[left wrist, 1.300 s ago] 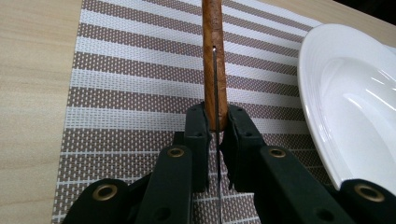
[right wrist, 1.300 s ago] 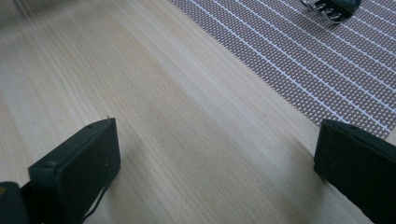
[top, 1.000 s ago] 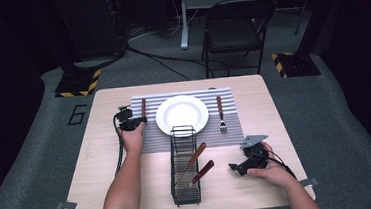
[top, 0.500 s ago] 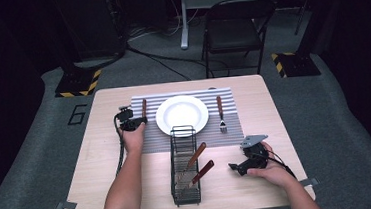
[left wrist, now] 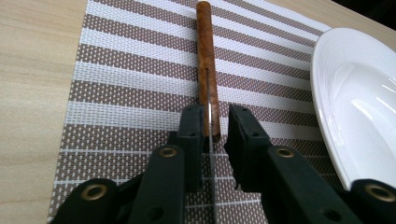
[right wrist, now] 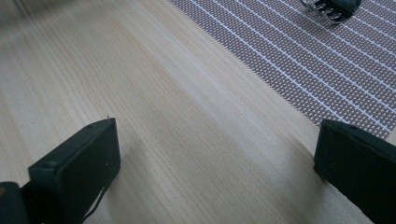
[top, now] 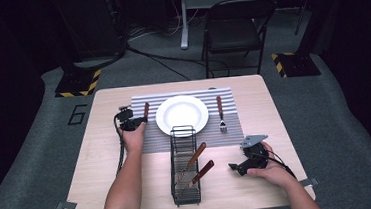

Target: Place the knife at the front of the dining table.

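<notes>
A wooden-handled knife lies on the striped placemat, left of the white plate. My left gripper straddles its blade near the handle. The jaws have just been opening, and a gap shows between the blade and the right pad, so the gripper stands open around the knife. In the high view the left gripper sits beside the knife at the placemat's left end. My right gripper rests low over bare table at the front right. The right gripper is wide open with nothing between its jaws.
A fork lies on the placemat right of the plate. A black wire rack stands in front of the plate with two wooden-handled utensils inside. A chair stands beyond the table's far edge.
</notes>
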Demonstrator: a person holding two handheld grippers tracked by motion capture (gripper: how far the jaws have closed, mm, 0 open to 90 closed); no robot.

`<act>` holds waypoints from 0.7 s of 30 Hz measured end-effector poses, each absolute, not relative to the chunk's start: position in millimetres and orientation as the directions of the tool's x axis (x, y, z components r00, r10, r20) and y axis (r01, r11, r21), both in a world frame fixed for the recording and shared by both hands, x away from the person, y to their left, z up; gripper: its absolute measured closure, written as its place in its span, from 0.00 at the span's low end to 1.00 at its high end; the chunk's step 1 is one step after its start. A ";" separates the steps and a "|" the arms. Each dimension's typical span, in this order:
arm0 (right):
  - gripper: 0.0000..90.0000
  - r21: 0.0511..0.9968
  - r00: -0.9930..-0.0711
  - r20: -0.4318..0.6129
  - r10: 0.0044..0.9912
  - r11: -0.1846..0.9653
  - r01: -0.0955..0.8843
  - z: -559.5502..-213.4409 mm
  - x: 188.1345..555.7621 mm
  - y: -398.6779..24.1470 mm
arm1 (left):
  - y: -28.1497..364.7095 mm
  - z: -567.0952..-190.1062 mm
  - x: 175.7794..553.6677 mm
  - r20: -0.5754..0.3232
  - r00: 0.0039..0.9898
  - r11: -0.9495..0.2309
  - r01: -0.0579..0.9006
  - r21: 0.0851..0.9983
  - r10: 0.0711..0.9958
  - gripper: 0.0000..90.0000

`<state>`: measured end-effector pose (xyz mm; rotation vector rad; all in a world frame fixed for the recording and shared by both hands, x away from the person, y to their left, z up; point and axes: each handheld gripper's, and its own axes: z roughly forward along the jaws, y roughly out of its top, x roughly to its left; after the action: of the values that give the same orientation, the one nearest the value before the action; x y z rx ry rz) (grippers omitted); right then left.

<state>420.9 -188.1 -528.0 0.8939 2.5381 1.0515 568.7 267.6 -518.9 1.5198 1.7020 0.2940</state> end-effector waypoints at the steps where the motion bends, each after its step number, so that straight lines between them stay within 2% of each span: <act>1: 0.00 0.707 -0.780 0.003 0.626 0.550 0.444 -528.0 420.9 -188.1 | 269.8 -518.4 568.6 -0.395 0.071 0.228 0.718 0.658 0.916 0.82; 9: 0.00 0.708 -0.780 0.006 0.626 0.548 0.446 -528.1 420.9 -188.2 | 282.8 -501.1 559.0 -0.359 0.084 0.199 0.705 0.680 0.930 0.69; 15: 0.00 0.707 -0.780 0.004 0.625 0.550 0.444 -528.1 420.9 -188.1 | 288.9 -486.9 551.7 -0.349 0.123 0.173 0.688 0.704 0.929 0.66; 19: 0.00 0.707 -0.780 0.004 0.626 0.550 0.444 -528.1 420.9 -188.0 | 289.0 -483.2 548.8 -0.372 0.149 0.155 0.723 0.673 0.916 0.60; 21: 0.00 0.707 -0.780 0.003 0.626 0.550 0.444 -528.1 420.8 -188.0 | 288.2 -480.5 546.1 -0.356 0.175 0.119 0.735 0.667 0.918 0.58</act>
<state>420.8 -188.0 -528.1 0.8946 2.5378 1.0538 546.1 288.2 -480.5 1.6539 1.5992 0.2894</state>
